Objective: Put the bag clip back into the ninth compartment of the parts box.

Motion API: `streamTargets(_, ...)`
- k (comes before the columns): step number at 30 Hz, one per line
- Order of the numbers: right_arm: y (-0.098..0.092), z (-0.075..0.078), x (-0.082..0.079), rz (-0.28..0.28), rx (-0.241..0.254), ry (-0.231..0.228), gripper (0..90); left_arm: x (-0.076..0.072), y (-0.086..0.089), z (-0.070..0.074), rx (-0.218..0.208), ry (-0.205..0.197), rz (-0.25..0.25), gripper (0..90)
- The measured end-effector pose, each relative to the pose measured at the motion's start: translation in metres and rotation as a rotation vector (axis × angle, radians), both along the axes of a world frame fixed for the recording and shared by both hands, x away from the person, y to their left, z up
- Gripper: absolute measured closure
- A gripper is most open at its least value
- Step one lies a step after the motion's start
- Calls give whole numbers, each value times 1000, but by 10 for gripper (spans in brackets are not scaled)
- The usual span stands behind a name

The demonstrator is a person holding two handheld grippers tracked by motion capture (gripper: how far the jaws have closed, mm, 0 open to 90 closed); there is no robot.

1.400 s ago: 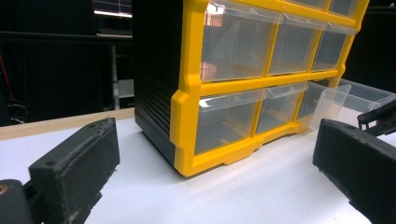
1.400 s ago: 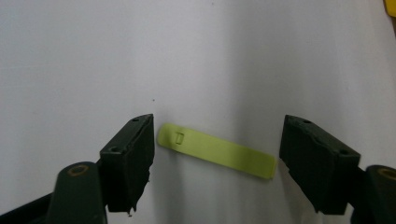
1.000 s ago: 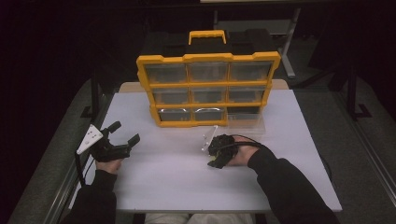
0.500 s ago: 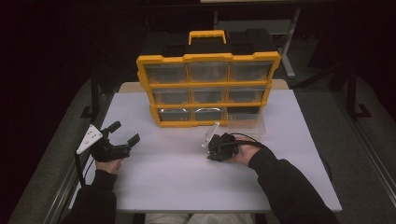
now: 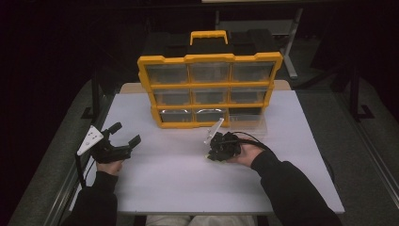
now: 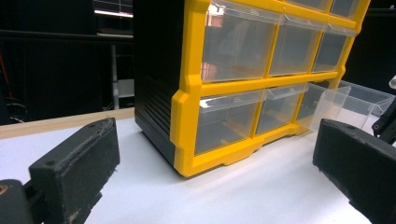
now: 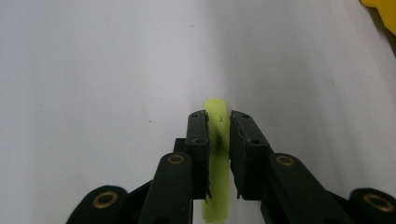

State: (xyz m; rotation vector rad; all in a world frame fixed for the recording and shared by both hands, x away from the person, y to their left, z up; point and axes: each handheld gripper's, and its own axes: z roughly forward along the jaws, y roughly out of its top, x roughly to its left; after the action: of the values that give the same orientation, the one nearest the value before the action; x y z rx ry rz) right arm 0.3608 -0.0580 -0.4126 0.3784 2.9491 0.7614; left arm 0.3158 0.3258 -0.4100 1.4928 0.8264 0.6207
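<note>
High view: yellow-and-black drawer cabinet (image 5: 209,89) upright at far middle of white table (image 5: 179,188), three rows of three clear drawers, yellow carry handle (image 5: 208,36) on top. Bottom-right clear drawer (image 5: 248,120) pulled out onto the table in front of its slot.

Left gripper (image 5: 123,140) at table's left edge, held in left hand (image 5: 107,165), grey three-cornered plate (image 5: 90,139) on top, jaws wide apart, nothing between. Well apart from cabinet.

Right gripper (image 5: 212,155) near table centre, just in front of cabinet's bottom row, held in right hand (image 5: 244,154), pointing steeply down at tabletop. Jaw state and contents unreadable from up here: just a dark lump.

Right gripper view fills that gap: looking down on bare white table, jaws clamped on a slim yellow-green stick-like piece (image 7: 217,158), tip poking out past the fingertips (image 7: 198,122). Exact item cannot be told. Whether tip touches the table: cannot tell.

Left gripper view: low angle along table, black jaw pads (image 6: 79,163) far apart at both edges of frame. Cabinet's black side wall and yellow front corner close ahead, drawers look empty. Pulled-out drawer seen at right, sticking forward of the front face. Bit of the other gripper at far right edge.
</note>
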Motion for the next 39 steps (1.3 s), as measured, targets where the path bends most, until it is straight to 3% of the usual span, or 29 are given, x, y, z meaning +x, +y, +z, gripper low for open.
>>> streamTargets(9,6,1,-5,24,-1,10,771,0,0,0,3,2,-1,3)
streamTargets(19,2,16,-5,15,77,10,770,0,0,0,2,2,-2,3)
streamTargets(39,-15,44,-6,-34,175,-14,769,0,-1,0,2,3,-1,3)
